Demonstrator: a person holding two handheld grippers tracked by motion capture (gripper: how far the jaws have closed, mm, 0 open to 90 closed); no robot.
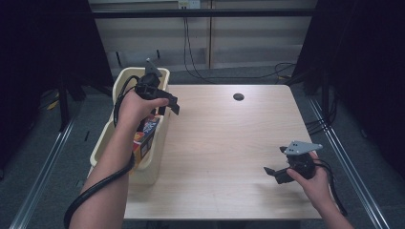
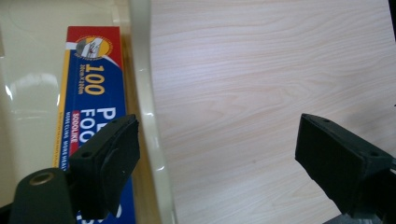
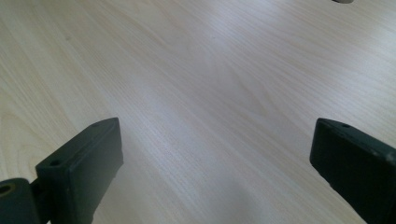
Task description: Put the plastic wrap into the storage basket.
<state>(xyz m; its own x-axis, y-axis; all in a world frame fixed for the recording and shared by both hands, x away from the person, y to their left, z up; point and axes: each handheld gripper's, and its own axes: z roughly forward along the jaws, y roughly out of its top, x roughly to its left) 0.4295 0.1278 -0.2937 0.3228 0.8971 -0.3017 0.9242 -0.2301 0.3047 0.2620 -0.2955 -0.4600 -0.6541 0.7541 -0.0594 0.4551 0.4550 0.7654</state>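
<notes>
Foil box (image 2: 95, 116) in bin (image 1: 157, 143) at surface's left edge: light, stiff, grip mid-length; both jaws stood apart, empty.

Cream bin (image 1: 157, 162) holds a blue, red and orange box (image 2: 95, 107); pale wood-grain table (image 1: 224, 143)

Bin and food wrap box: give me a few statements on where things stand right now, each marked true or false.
1. The food wrap box lies inside the cream bin. True.
2. The left gripper is shut on the box. False: its fingers stand apart with nothing between them, over the bin's rim.
3. The right gripper is open over bare table. True.
4. The bin sits at the table's right edge. False: it is at the left edge.
5. A dark round hole shows near the table's far edge. True.
</notes>
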